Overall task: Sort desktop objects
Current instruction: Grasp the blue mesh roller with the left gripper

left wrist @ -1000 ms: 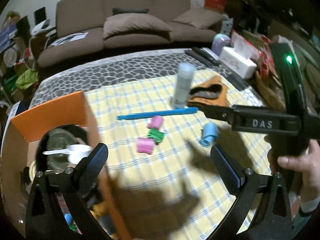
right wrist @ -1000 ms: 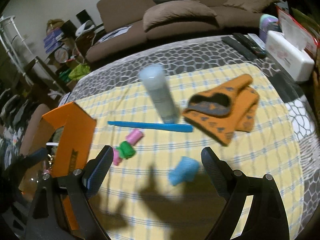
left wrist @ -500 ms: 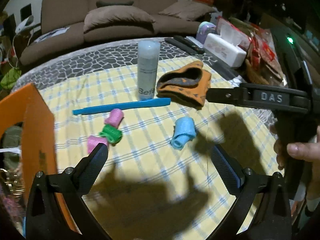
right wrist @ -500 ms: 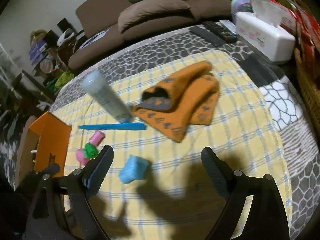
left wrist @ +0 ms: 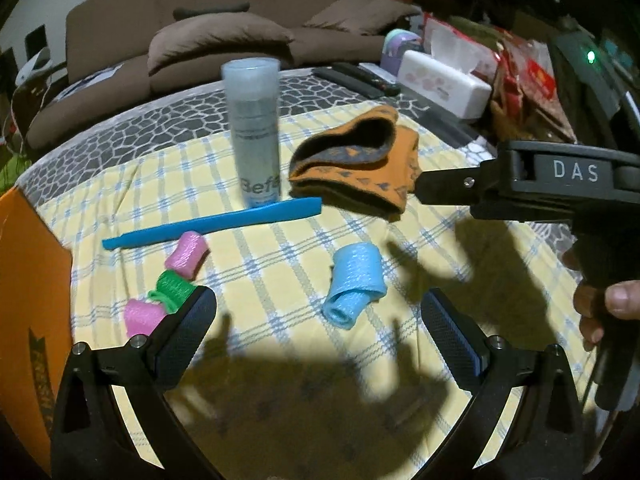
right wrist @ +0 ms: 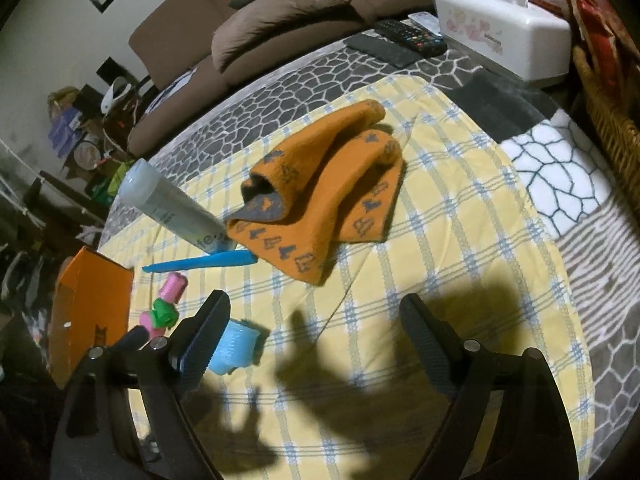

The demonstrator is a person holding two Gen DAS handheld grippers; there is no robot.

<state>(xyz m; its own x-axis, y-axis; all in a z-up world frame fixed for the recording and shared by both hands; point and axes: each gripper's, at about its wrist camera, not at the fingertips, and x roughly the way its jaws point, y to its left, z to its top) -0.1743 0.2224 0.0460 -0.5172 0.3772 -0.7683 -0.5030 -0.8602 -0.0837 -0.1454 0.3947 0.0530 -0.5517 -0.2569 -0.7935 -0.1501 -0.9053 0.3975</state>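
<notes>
Holds the left gripper [left wrist: 316, 304] spread wide over a yellow checked cloth [left wrist: 440, 248], nothing pinched between the fingers. Points it down toward a rolled light-blue sponge [left wrist: 354, 284] lying on its side just ahead of the fingertips, apart from them. Left of that roll, a loose cluster near the left finger: one pink roll [left wrist: 187, 254], a green roll [left wrist: 172, 286] touching it, and a second pink roll [left wrist: 140, 318] partly hidden behind the finger. Beyond these, a long blue stick [left wrist: 212, 222] flat on the cloth, its far end just in front of an upright grey bottle [left wrist: 256, 132]. Right of the bottle, a folded orange knit piece [left wrist: 360, 160] with a dark patterned edge. At the far left edge, an orange box [left wrist: 28, 300], standing beside the rolls. Holds the right gripper [right wrist: 314, 302] spread wide too, jaws just drawn in a touch, nothing between them, only bare cloth and shadow there; light-blue sponge just past its left finger, orange knit piece farther ahead. Right hand [left wrist: 608, 308] wrapped on that gripper's handle, seen from the left camera. At the table's far side, a white tissue box [left wrist: 444, 80] and dark remotes [left wrist: 356, 78]; behind, a brown sofa [left wrist: 220, 20].
</notes>
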